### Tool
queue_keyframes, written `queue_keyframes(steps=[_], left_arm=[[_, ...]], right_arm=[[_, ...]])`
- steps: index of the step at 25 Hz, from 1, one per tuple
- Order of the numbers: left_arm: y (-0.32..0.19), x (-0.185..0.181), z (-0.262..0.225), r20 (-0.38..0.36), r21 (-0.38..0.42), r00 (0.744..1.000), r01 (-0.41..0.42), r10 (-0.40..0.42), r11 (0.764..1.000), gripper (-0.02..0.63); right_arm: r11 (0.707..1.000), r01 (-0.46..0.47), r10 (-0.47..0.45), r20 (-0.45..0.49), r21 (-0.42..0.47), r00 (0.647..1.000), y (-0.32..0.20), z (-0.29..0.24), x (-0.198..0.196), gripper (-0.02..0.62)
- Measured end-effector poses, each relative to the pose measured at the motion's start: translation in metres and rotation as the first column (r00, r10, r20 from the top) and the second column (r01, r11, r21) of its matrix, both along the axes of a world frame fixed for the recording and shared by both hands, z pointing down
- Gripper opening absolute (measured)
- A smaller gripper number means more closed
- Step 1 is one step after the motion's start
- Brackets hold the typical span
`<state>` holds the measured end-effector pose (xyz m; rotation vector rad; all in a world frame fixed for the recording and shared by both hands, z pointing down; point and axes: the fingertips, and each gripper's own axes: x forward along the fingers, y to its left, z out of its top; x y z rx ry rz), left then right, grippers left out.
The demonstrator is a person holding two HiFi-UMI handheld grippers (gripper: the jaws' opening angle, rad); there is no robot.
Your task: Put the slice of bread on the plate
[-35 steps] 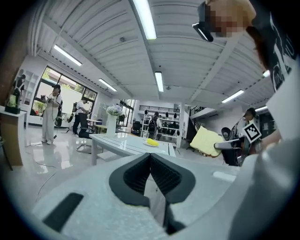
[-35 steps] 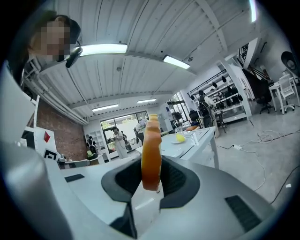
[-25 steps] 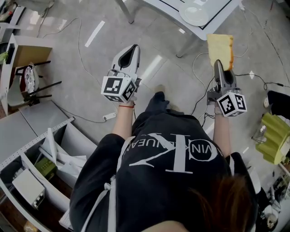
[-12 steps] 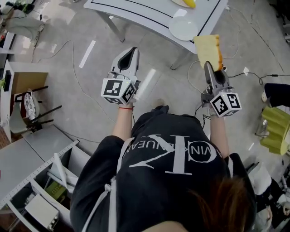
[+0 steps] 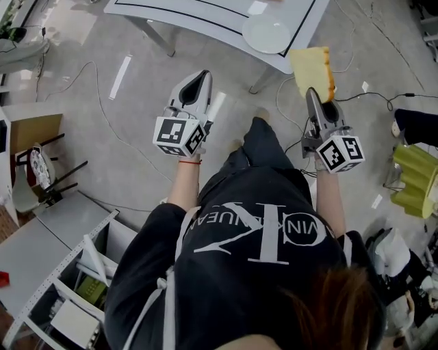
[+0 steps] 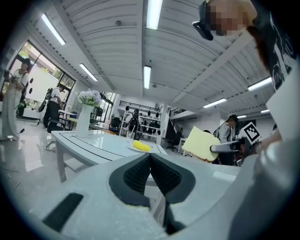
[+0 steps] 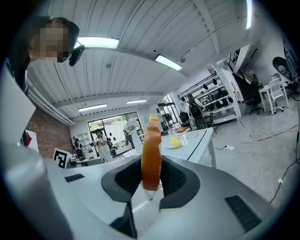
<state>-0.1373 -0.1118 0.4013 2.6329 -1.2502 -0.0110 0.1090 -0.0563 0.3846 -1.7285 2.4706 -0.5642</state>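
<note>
Closing on the table (image 5: 171, 17) since a second ago, the person has stepped forward, and the plate (image 5: 267, 33) that then sat at the top edge of the head view now lies lower and just left of the carried bread. Right gripper (image 7: 150, 177) is clamped on the bread (image 7: 151, 150), its two dark pads pressing the slice's lower part from either side, so the slice stands on edge between them and rises well above the jaw tips. Seen from the head view, the bread juts forward from that gripper, over the floor just off the table's near corner, not yet above the plate. Left gripper (image 6: 150, 158) has its jaws together with nothing between them and is held level to the left, well apart from both bread and plate. Beyond it the white table carries the empty plate near its near corner. Judged from this, the step in hand is the carry: the slice is picked up and on its way, with the placing still to do. What comes next calls for moving the right gripper forward and a little left until the slice is over the plate, bringing it down and tipping it toward flat, then parting the jaws only once the bread rests on the plate.
</note>
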Motion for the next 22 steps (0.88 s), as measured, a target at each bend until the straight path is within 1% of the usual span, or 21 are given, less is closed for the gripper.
queue_keyframes(steps=[3,8,12,16,22], left_arm=[[-0.012,-0.004,0.004,0.0,-0.014,1.0,0.029,-0.029,0.999,0.006],[-0.036,-0.008,-0.003,0.021,-0.001,0.997,0.077,-0.077,0.997,0.006],[-0.062,0.012,-0.004,0.024,-0.003,0.996,0.087,-0.087,0.996,0.006],[-0.083,0.032,0.001,0.035,-0.014,0.995,0.092,-0.092,0.996,0.006],[-0.101,0.037,0.009,0.046,-0.049,0.991,0.131,-0.129,0.99,0.006]], right_arm=[[1.0,0.027,-0.027,0.008,-0.009,1.0,-0.017,0.008,-0.002,0.094],[0.994,0.105,-0.104,0.032,-0.018,0.994,-0.051,0.013,-0.01,0.094],[0.987,0.155,-0.152,0.056,-0.046,0.987,-0.083,0.019,-0.008,0.094],[0.968,0.229,-0.223,0.068,-0.105,0.973,-0.111,0.036,-0.01,0.094],[0.926,0.333,-0.326,0.065,-0.18,0.943,-0.138,0.053,-0.024,0.095]])
